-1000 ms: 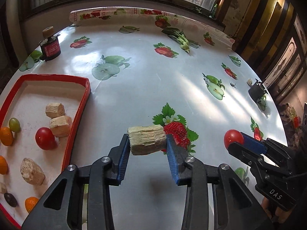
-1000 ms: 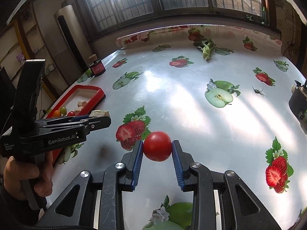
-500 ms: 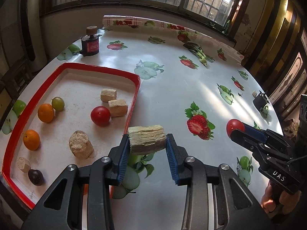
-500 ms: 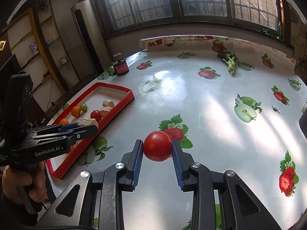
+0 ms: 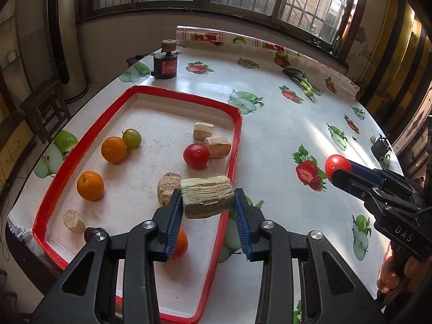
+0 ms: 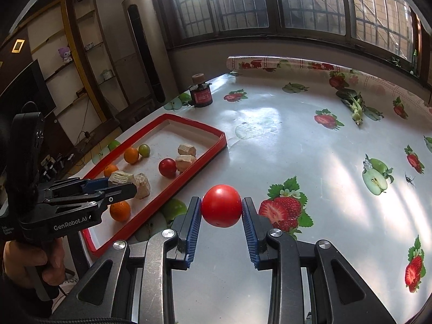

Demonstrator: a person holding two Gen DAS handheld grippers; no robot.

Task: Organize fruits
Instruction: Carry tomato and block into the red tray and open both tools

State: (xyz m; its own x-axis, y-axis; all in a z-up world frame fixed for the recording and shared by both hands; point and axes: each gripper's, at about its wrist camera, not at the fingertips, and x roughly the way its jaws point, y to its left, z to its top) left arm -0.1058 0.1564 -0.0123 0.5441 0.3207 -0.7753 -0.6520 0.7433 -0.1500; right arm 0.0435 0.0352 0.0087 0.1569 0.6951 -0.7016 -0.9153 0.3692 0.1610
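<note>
My left gripper (image 5: 207,202) is shut on a pale fibrous block (image 5: 206,200), held above the right rim of the red-rimmed tray (image 5: 237,140). In the tray lie a red tomato (image 5: 196,155), oranges (image 5: 90,185), a green fruit (image 5: 132,138), several pale chunks (image 5: 217,147) and a dark fruit (image 5: 90,233). My right gripper (image 6: 221,208) is shut on a red tomato (image 6: 221,205), held over the tablecloth to the right of the tray (image 6: 213,151). The right wrist view shows the left gripper (image 6: 122,182) with its block (image 6: 120,177) over the tray.
A white tablecloth (image 5: 270,135) printed with fruit covers the table. A dark jar with a cork lid (image 5: 166,62) stands beyond the tray. A leafy green vegetable (image 5: 302,82) lies at the far side. A small dark object (image 5: 380,147) sits near the right edge. A hand (image 6: 29,259) grips the left handle.
Both grippers have moved left toward the tray with their loads. The block went from above the strawberry print to above the tray's right rim. Neither grip has changed.
</note>
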